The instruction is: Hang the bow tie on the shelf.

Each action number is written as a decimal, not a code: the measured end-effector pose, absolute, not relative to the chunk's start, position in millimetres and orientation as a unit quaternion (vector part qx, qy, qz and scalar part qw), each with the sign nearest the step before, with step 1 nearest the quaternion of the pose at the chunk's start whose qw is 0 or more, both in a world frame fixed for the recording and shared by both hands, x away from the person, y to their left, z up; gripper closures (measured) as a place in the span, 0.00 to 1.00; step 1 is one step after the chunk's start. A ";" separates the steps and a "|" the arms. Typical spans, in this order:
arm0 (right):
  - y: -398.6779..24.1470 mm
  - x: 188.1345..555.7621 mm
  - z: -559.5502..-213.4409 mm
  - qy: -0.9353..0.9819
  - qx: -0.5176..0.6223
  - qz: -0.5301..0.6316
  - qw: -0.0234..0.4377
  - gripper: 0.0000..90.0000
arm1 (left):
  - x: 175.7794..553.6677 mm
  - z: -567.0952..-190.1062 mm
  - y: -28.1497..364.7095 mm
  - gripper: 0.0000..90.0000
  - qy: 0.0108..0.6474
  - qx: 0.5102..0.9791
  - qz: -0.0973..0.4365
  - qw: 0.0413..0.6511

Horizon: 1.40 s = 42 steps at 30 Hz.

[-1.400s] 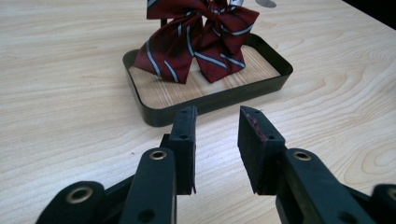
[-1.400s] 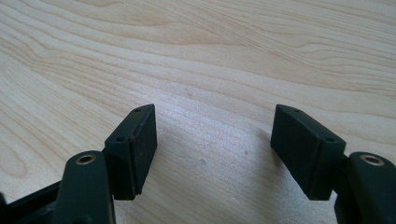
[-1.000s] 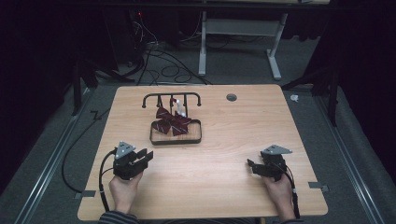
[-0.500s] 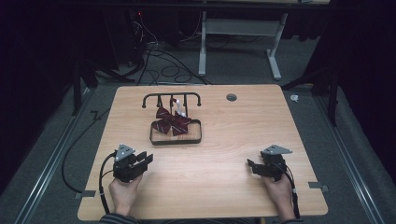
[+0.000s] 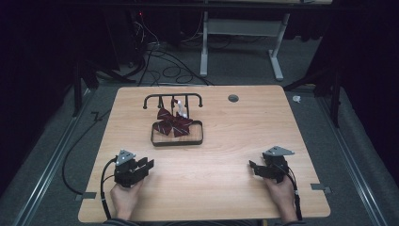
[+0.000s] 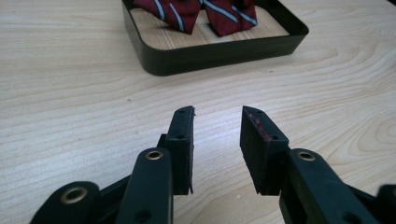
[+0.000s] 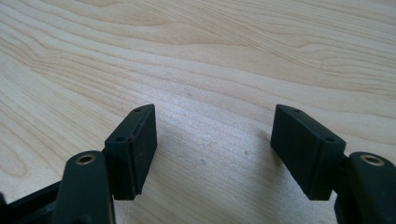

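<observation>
Bow tie (image 5: 173,122), dark red with pale stripes, lies in a shallow black tray (image 5: 177,141) with a wooden floor, ahead of the left tongs (image 5: 144,165) and well apart from them; from the right tongs (image 5: 253,165) it sits far off ahead and across to their left. In the left gripper view the tray's (image 6: 210,51) near wall is straight ahead of the jaws, with the bow tie (image 6: 196,11) just past that wall, so the left tongs look lined up on it, likely for a reach. Left tongs (image 6: 217,123) are apart, moderate gap, nothing between the pads, bare bench (image 6: 70,93) under them. Right tongs (image 7: 212,126) are apart too, wider gap, empty, aimed at plain bench (image 7: 233,46); probably parked out of the way as a ready spare. Beyond the tray, farther from both tongs, stands a black rack (image 5: 172,98) with a small pale thing (image 5: 180,107) on it, too small to tell what it is; the bow tie's far edge leans up near it. The rack is possibly where the tie is to go, judging by how close it stands behind the tray. Both hands rest low at the near edge of the bench (image 5: 226,141), left hand (image 5: 123,197) and right hand (image 5: 281,190) gripping the tong bodies, cables trailing back. Nothing is held yet; the reach has not started.
</observation>
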State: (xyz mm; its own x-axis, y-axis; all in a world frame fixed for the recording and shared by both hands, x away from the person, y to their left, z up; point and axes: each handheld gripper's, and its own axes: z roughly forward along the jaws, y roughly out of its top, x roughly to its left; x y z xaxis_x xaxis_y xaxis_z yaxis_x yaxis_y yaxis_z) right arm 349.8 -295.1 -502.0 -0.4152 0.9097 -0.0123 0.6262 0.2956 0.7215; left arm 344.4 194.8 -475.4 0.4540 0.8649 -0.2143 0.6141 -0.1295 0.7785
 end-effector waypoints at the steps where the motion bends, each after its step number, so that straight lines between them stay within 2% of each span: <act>1: -295.1 349.8 -502.0 0.775 0.495 0.327 0.217 0.37 | 344.1 -476.8 194.8 0.73 0.501 0.738 0.147 0.427; 10: -295.2 349.9 -502.0 0.775 0.495 0.327 0.217 0.37 | 342.9 -489.6 199.6 0.70 0.517 0.734 0.143 0.417; 42: -295.2 349.9 -502.0 0.776 0.494 0.327 0.218 0.37 | 344.0 -507.0 197.3 0.59 0.529 0.732 0.188 0.388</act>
